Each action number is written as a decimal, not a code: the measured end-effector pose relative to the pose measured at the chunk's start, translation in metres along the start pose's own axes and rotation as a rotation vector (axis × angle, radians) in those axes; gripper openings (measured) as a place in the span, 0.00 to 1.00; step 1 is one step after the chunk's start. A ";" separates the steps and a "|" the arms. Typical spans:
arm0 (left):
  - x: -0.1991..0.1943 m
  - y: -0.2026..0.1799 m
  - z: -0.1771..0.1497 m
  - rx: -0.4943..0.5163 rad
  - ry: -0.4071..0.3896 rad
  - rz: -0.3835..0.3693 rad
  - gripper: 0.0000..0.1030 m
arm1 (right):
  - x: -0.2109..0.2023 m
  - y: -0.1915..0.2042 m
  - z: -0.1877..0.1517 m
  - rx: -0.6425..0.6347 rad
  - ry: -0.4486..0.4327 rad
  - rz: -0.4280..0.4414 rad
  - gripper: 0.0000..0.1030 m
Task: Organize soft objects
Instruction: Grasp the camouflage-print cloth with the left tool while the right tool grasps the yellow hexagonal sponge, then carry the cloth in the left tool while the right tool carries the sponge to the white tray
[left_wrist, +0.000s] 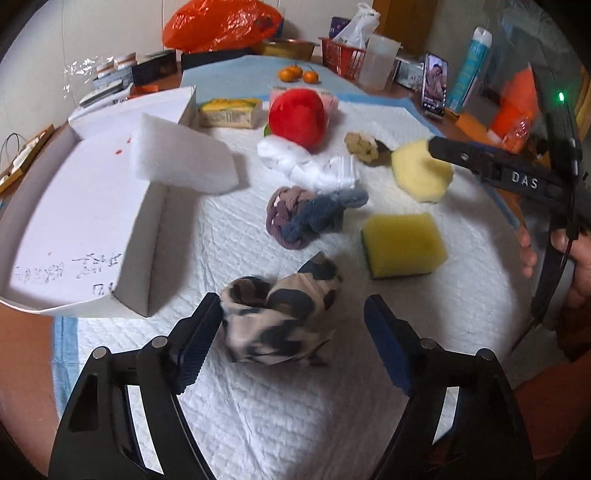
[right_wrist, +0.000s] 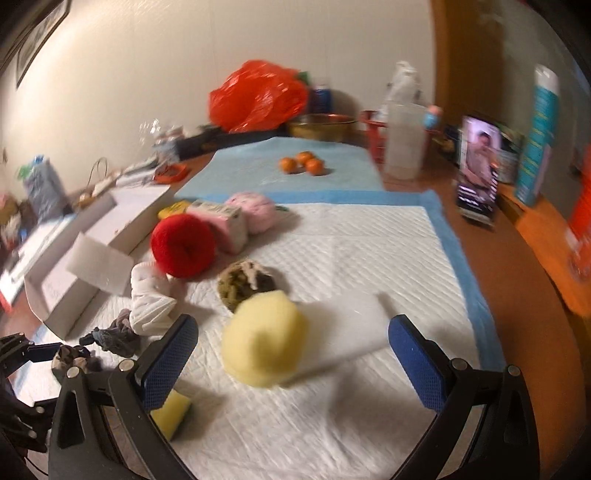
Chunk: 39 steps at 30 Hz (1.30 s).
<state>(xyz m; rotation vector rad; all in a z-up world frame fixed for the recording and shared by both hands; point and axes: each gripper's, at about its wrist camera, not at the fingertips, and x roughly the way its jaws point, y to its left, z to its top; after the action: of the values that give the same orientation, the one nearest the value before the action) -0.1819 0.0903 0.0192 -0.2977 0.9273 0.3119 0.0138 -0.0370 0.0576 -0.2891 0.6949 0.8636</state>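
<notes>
The left hand-held gripper (left_wrist: 291, 332) hangs over the near edge of the white quilted pad (left_wrist: 258, 413), jaws apart, straddling a balled beige-and-black patterned cloth (left_wrist: 280, 317). The left pad (left_wrist: 199, 343) looks to be touching the cloth's left flank; the right pad stands clear of it, with a gap of bare pad showing. It is therefore released, not yet clamped on anything. The bundle lies dead ahead between the fingers, its longer axis running roughly left to right across the jaw line, so a straight closing should catch it.

The right hand-held gripper (right_wrist: 293, 362) is likewise spread wide and grips nothing, as far as its blurred view shows. A pale yellow rounded sponge (right_wrist: 264, 339) sits between and just beyond its fingers, untouched, with a flat white foam sheet (right_wrist: 347, 328) beside it to the right.

Of the two, the left is plainly the nearer to the patterned cloth.

Farther out lie a yellow block sponge (left_wrist: 404, 243) to the right, a purple-and-blue knotted cloth (left_wrist: 306, 218) beyond, then a white cloth (left_wrist: 314, 166) and a red yarn ball (left_wrist: 297, 118). To the left an open white cardboard box (left_wrist: 74, 229) waits, a white foam block (left_wrist: 184, 158) leaning on its rim; it is the likely destination, lying left of the cloth.
</notes>
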 end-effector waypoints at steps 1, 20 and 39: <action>0.001 0.001 0.001 -0.001 0.001 0.000 0.73 | 0.004 0.005 0.002 -0.018 0.007 0.004 1.00; -0.055 0.017 0.027 -0.049 -0.182 -0.019 0.39 | -0.022 0.024 0.017 -0.054 -0.030 0.033 0.53; -0.181 0.100 0.078 -0.246 -0.472 0.092 0.39 | -0.103 0.099 0.119 0.015 -0.234 0.403 0.53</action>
<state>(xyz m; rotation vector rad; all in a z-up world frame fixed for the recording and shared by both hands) -0.2648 0.1873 0.1997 -0.3867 0.4368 0.5563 -0.0573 0.0230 0.2188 -0.0299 0.5469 1.2530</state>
